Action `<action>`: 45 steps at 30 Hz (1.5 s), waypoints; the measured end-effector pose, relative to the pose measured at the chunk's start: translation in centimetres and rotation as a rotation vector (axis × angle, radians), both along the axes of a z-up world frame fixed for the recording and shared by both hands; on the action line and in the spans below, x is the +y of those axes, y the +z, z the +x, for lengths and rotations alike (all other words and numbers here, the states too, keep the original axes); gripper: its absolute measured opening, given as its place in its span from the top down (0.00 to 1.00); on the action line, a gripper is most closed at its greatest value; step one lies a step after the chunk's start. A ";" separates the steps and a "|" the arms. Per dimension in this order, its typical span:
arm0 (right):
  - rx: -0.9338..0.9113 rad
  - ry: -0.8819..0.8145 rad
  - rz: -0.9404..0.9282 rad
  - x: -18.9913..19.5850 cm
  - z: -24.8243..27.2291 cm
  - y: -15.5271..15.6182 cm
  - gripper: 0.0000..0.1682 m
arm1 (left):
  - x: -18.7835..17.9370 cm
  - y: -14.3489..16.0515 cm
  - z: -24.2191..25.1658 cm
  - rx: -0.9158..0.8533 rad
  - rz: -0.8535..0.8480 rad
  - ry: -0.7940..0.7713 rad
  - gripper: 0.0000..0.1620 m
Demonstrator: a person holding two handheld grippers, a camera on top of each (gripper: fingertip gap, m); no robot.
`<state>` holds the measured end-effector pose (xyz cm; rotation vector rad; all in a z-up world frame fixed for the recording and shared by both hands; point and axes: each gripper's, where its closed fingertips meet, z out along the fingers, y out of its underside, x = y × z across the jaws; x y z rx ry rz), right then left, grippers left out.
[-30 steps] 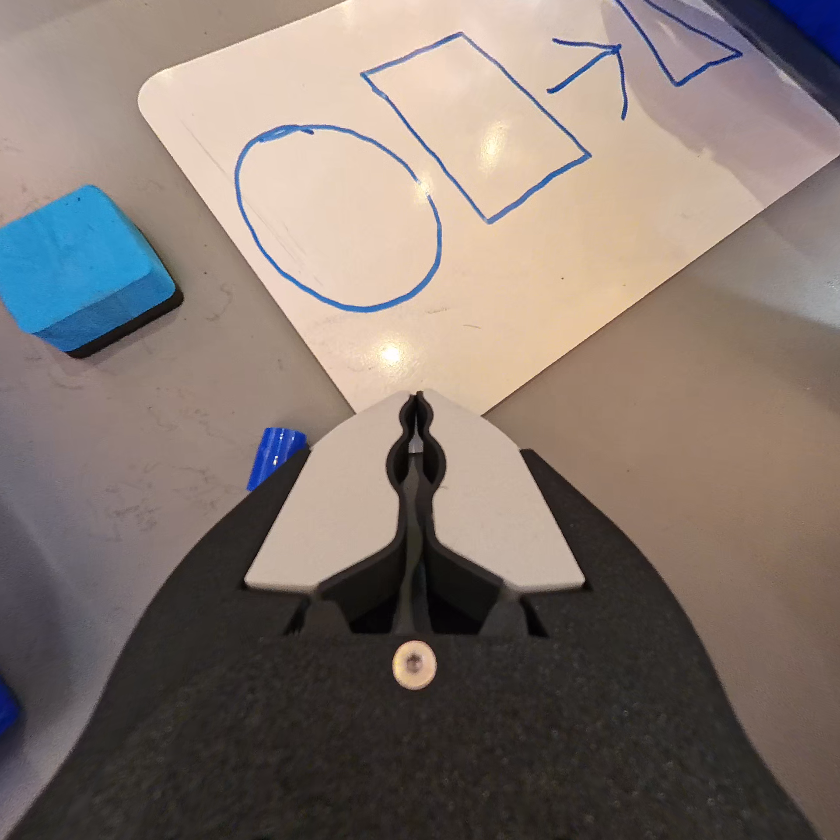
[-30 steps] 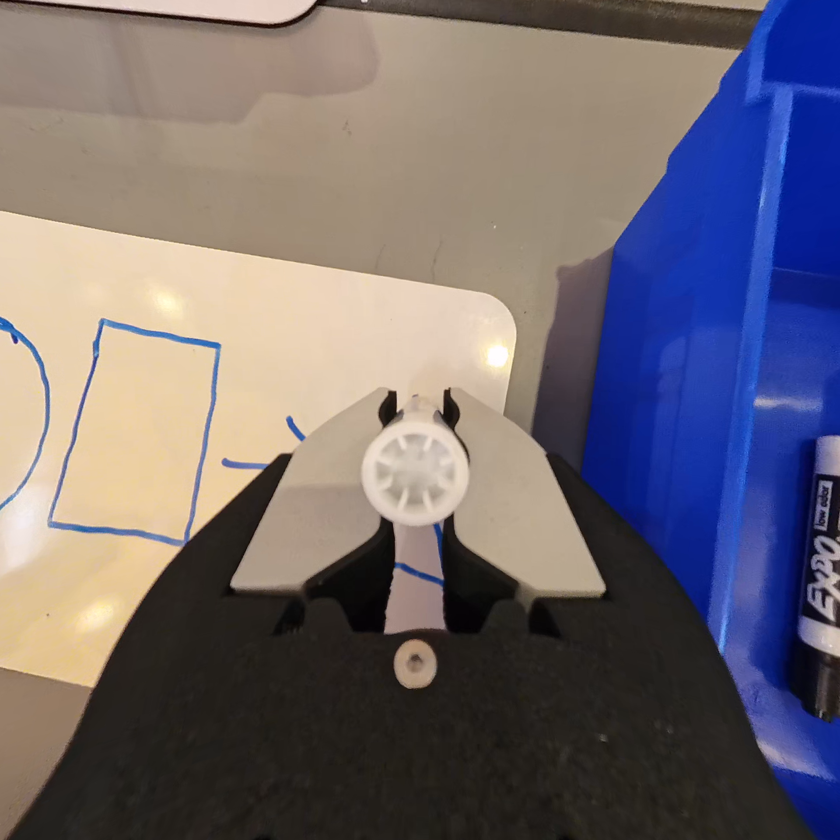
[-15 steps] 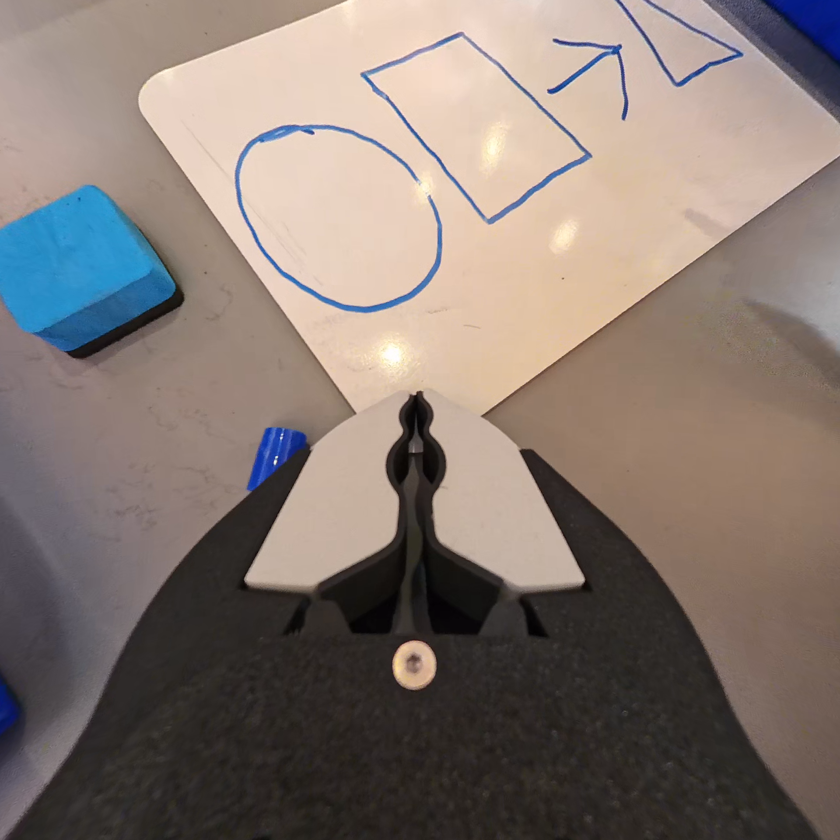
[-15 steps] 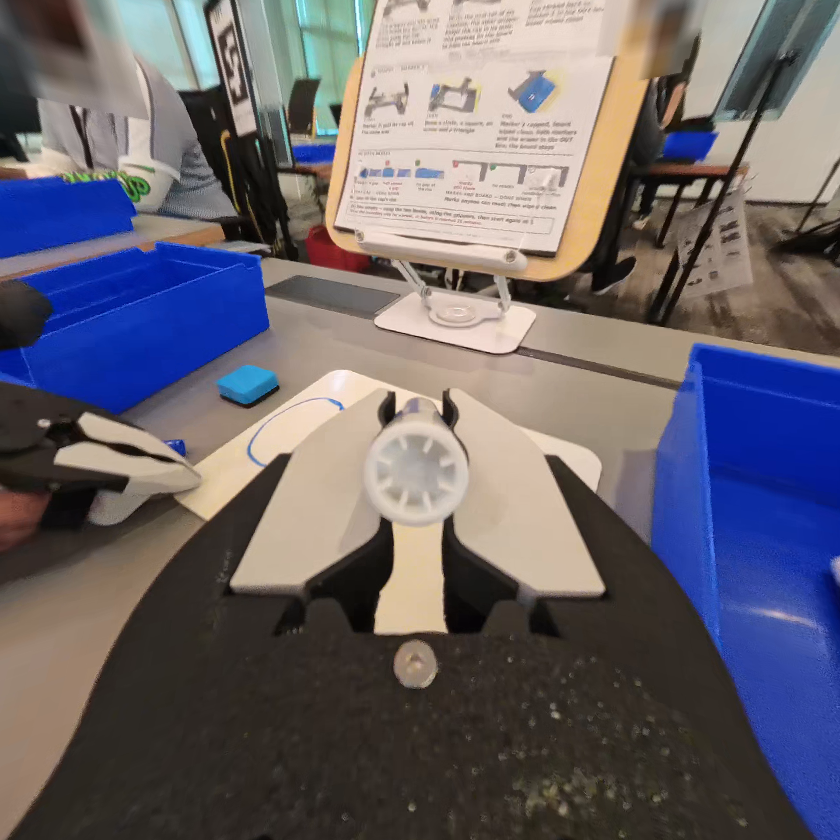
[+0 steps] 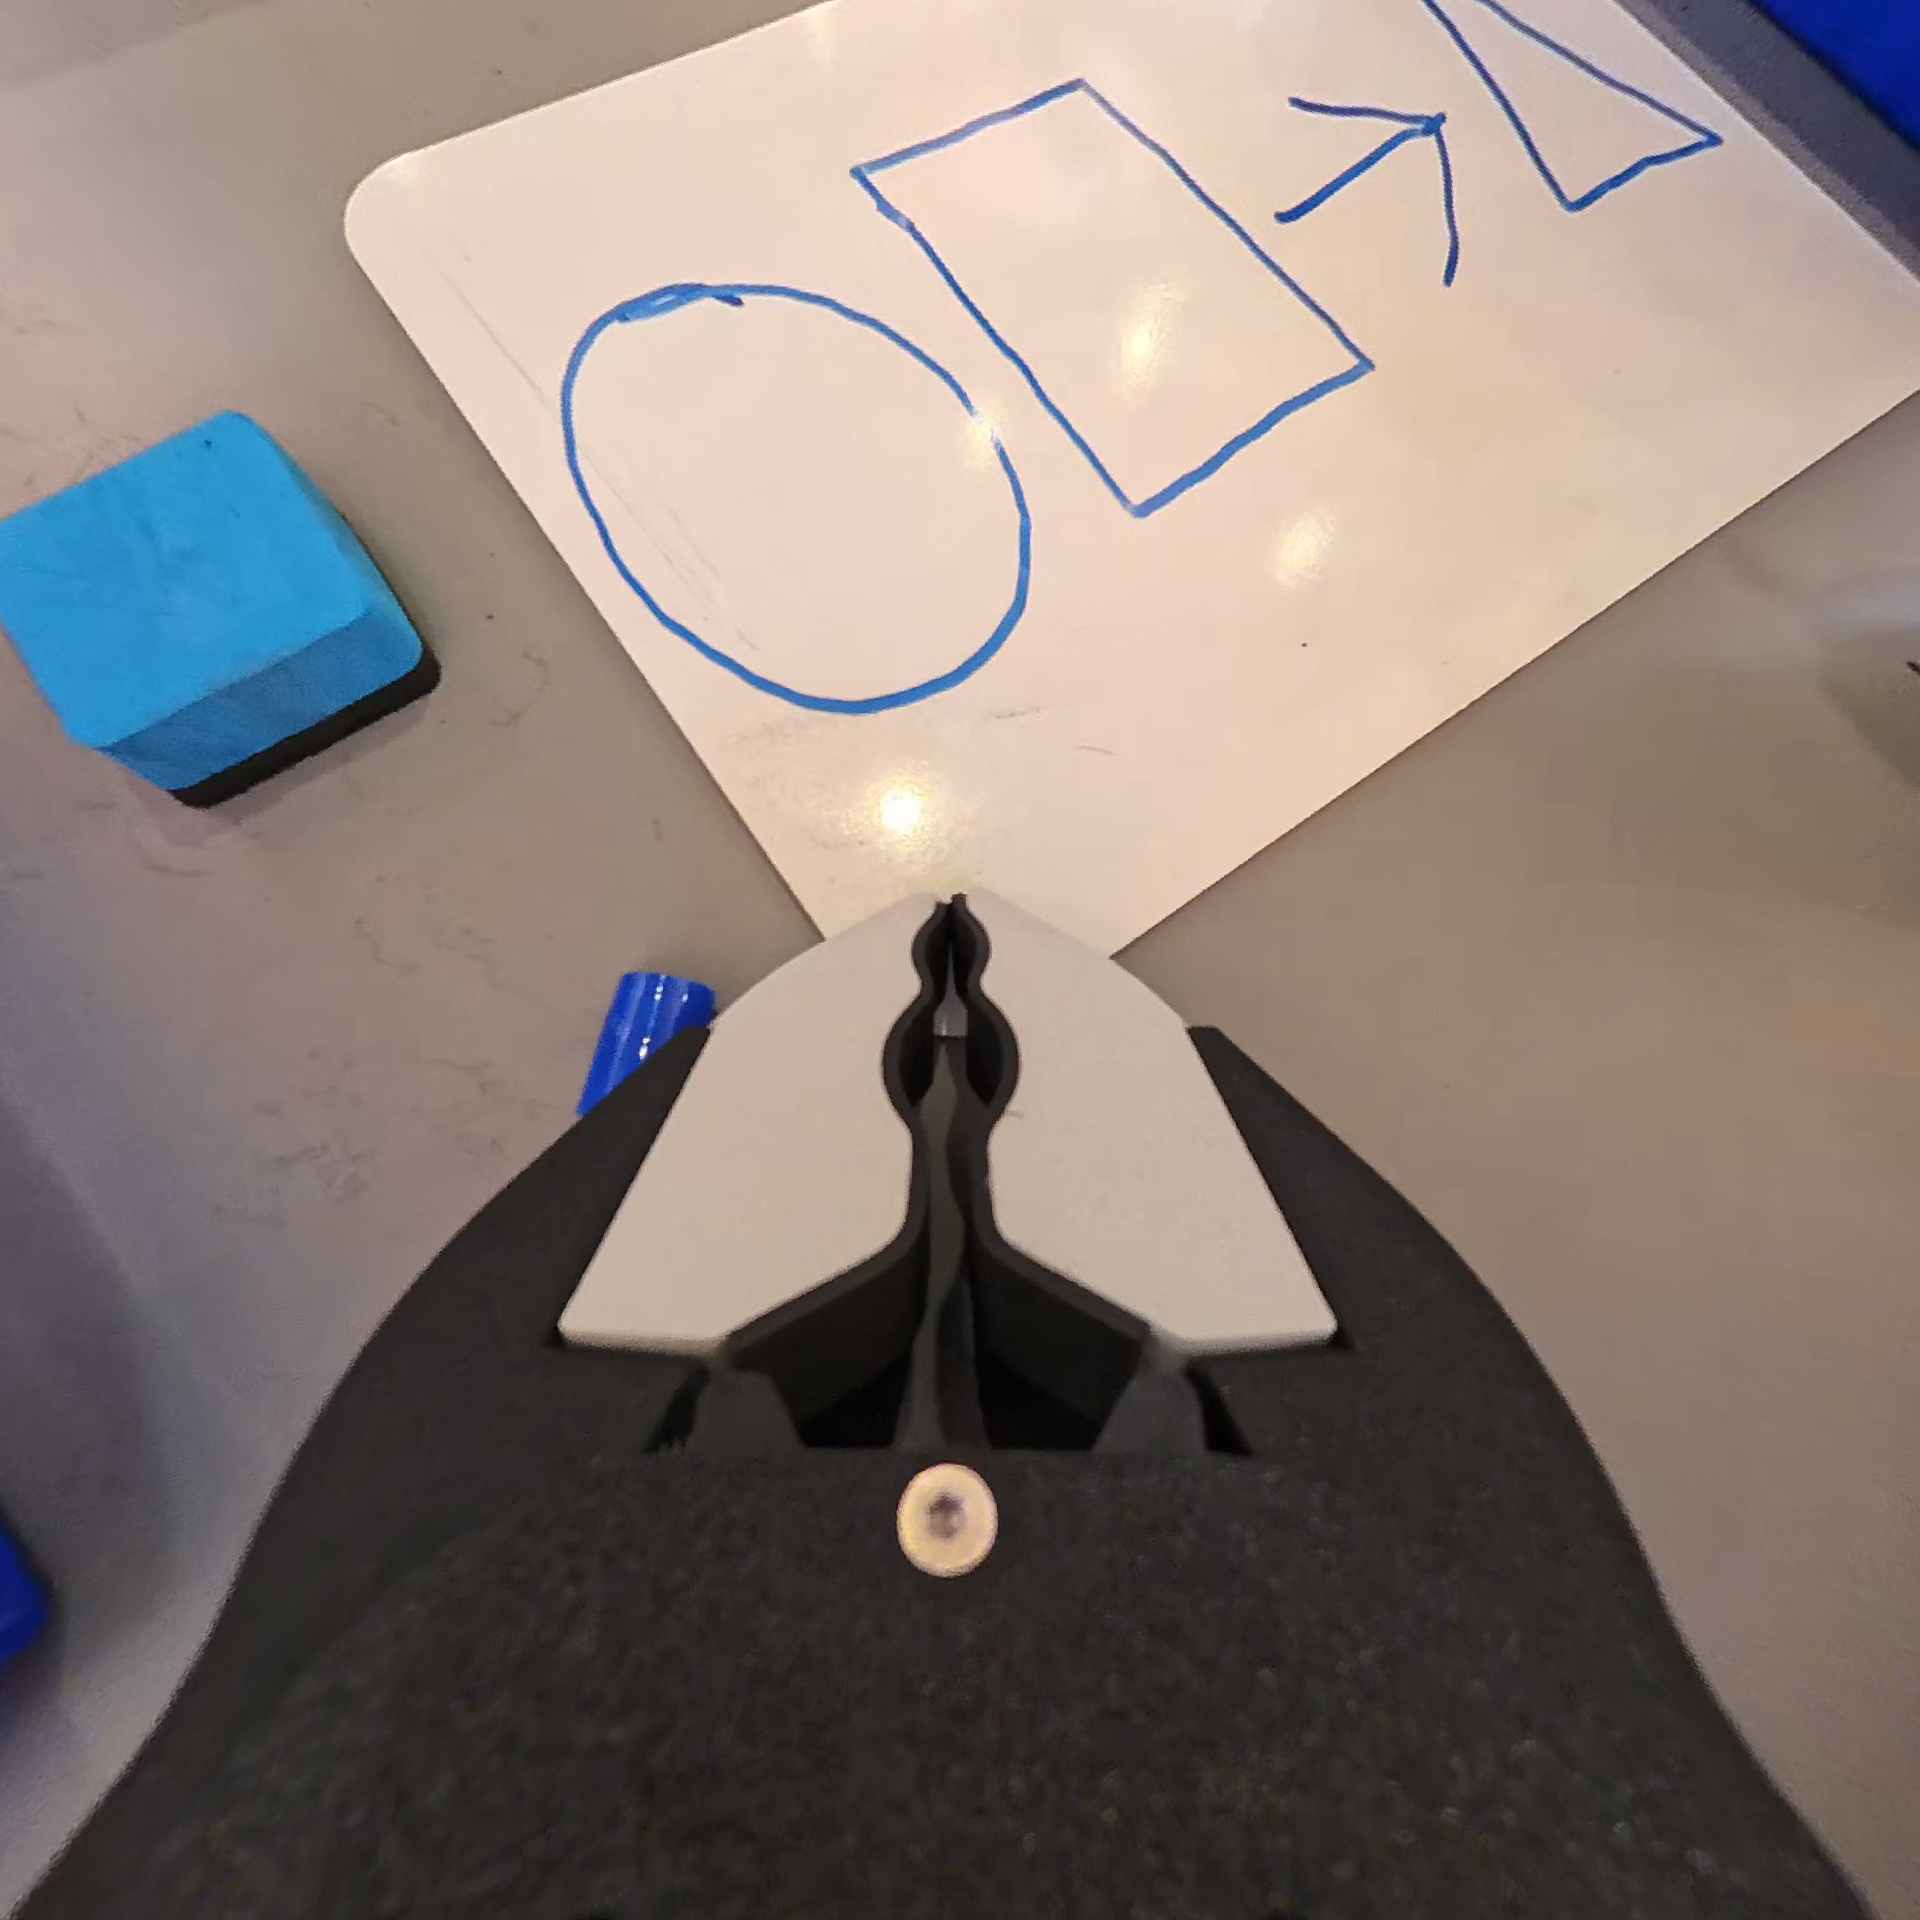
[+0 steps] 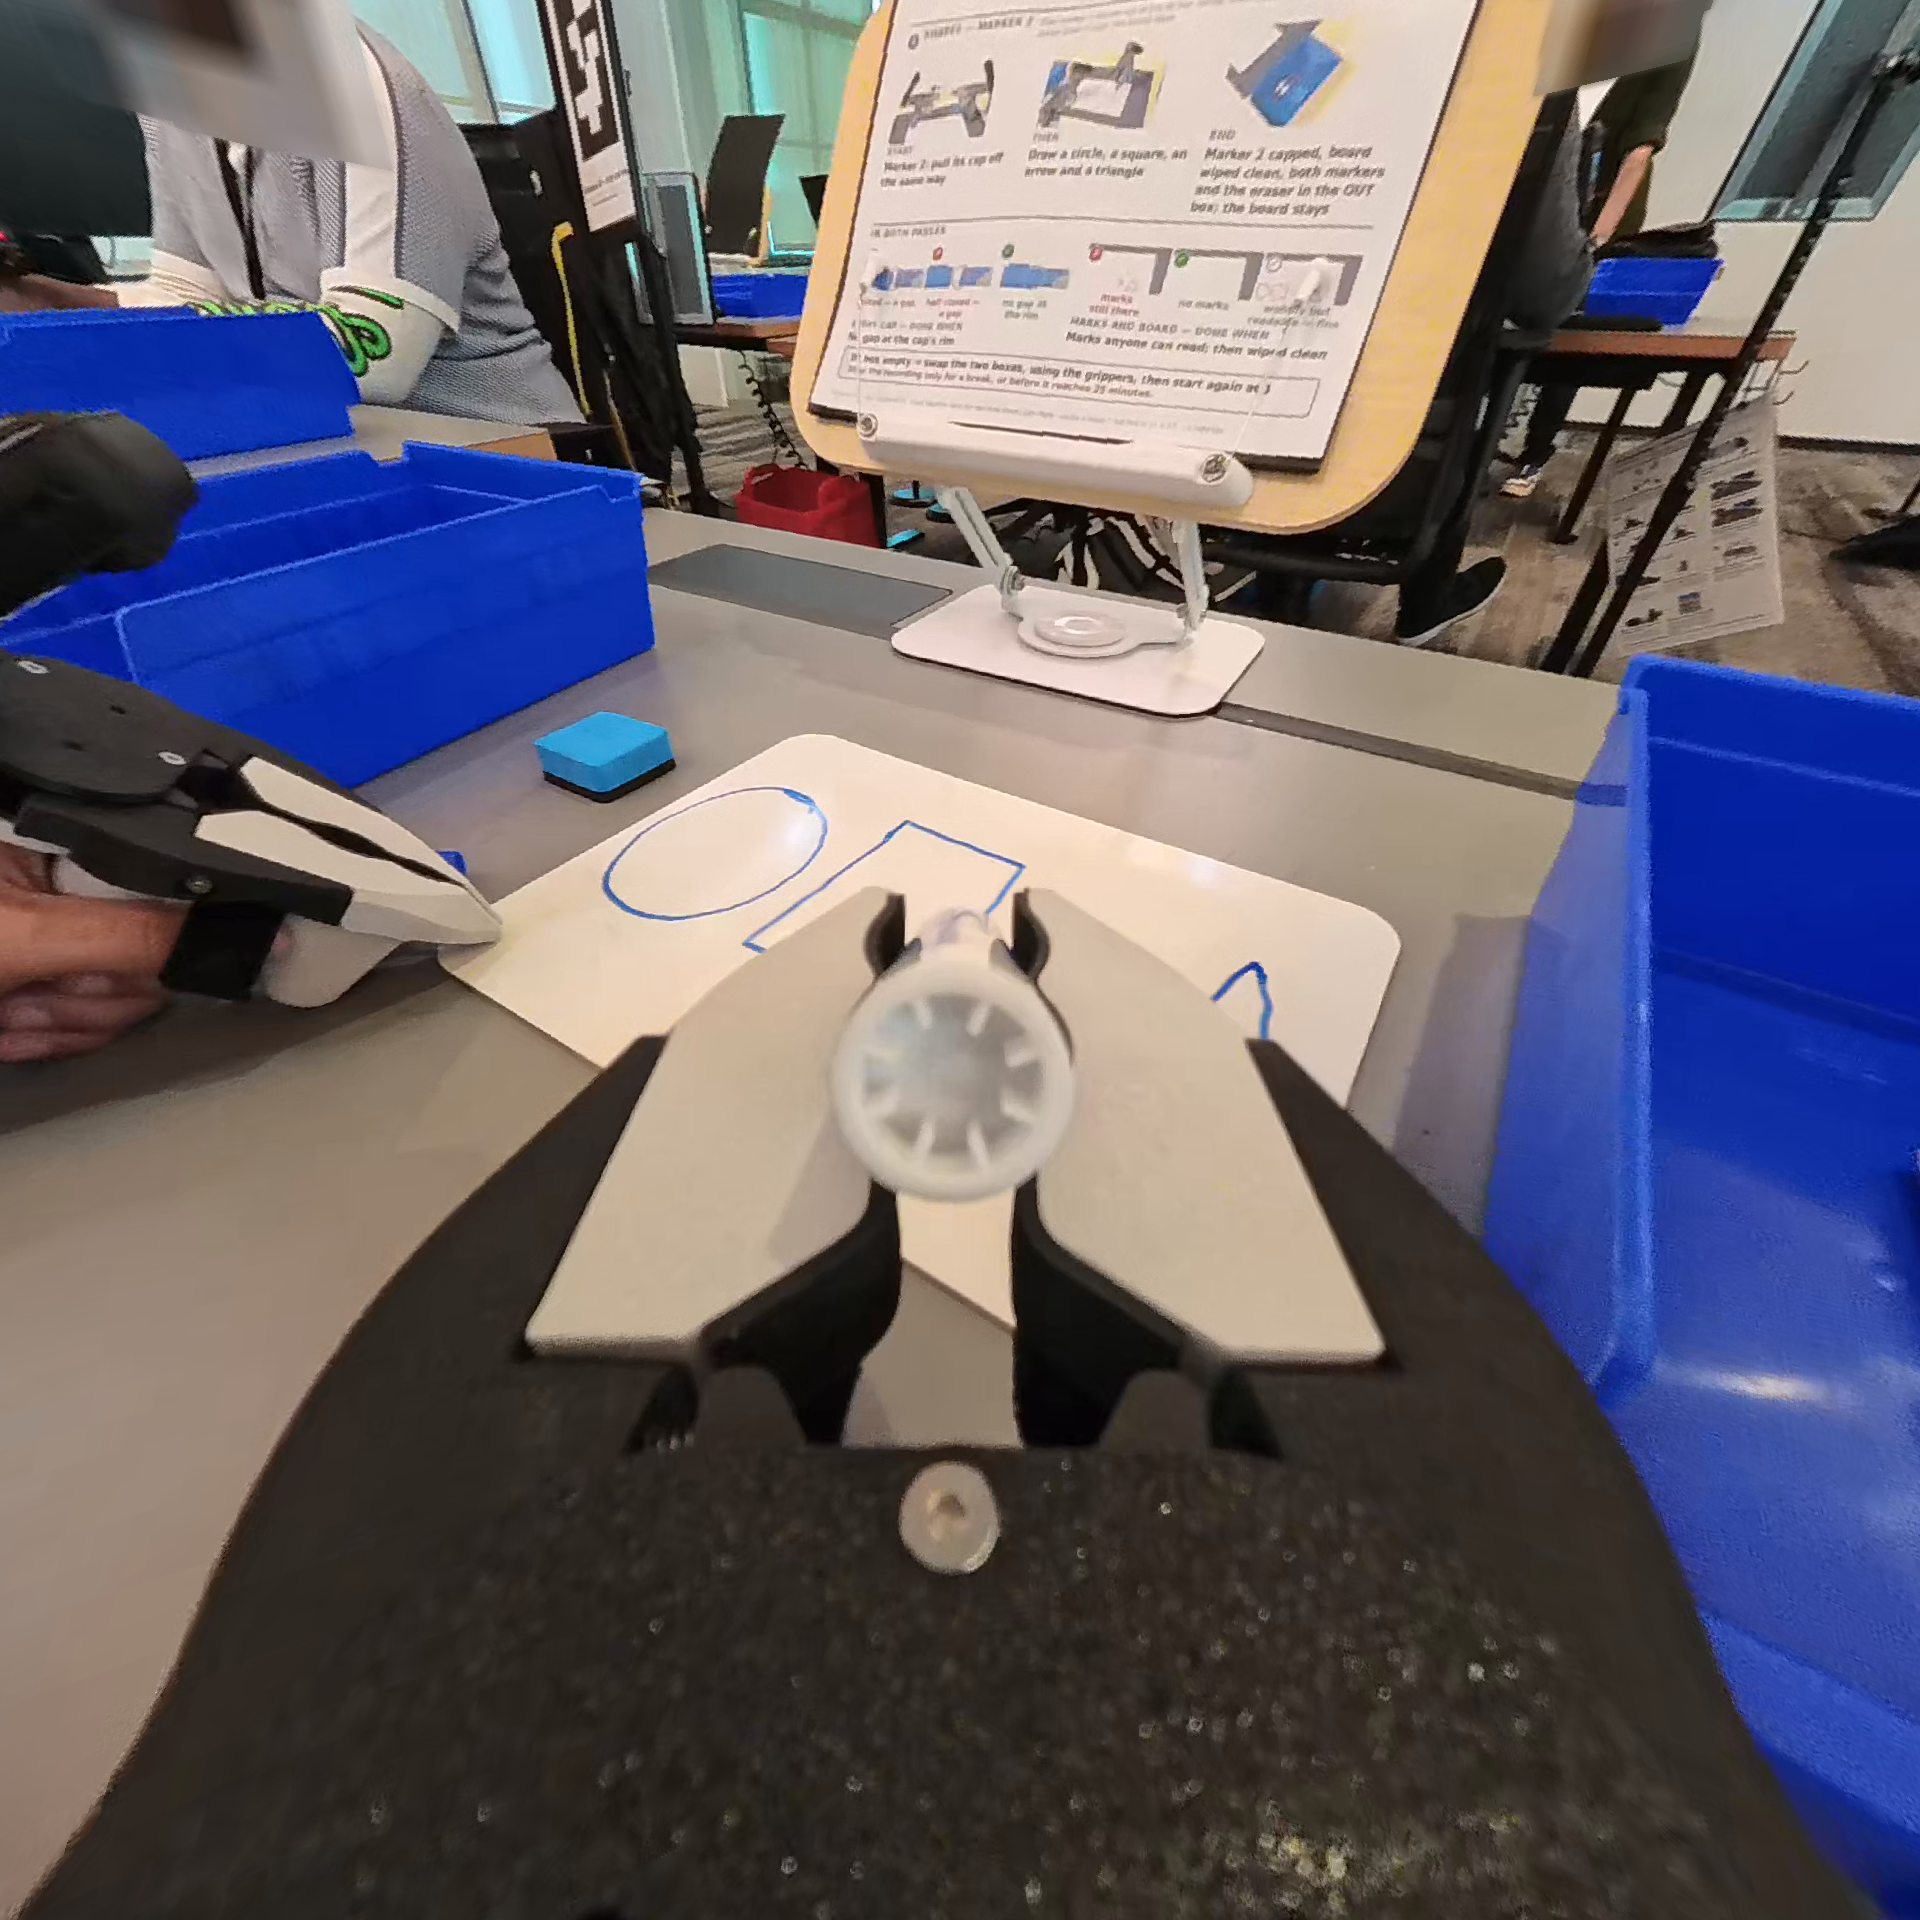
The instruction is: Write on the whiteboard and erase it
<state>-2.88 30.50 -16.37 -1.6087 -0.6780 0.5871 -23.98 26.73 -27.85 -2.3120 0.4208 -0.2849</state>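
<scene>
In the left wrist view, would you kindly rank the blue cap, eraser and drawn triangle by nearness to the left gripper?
1. Blue cap, just left of the left gripper.
2. Eraser, farther left on the table.
3. Triangle, at the whiteboard's far right end.

Glossy whiteboard [image 5: 1143,582], matt foam eraser [image 5: 197,582]

Grey table [image 5: 1455,1143], with the whiteboard [image 5: 1195,623] flat on it. Left of the whiteboard sits a blue eraser [image 5: 197,592]; a blue cap [image 5: 644,1029] lies near its closest corner. Blue bins [image 6: 343,613] [image 6: 1766,1091] flank it, and a document stand [image 6: 1081,644] is behind.
</scene>
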 end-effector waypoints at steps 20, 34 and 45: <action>0.073 0.108 -0.085 -0.6 -0.3 -0.5 0.89 | -0.6 -0.3 -6.1 0.161 -0.029 0.062 0.87; 0.563 0.734 -0.377 -3.3 -8.8 4.0 0.89 | -0.7 11.1 6.4 -0.349 0.280 -0.466 0.88; 0.495 0.745 -0.379 -4.5 -9.8 3.6 0.89 | -1.6 11.4 8.0 -0.385 0.283 -0.522 0.88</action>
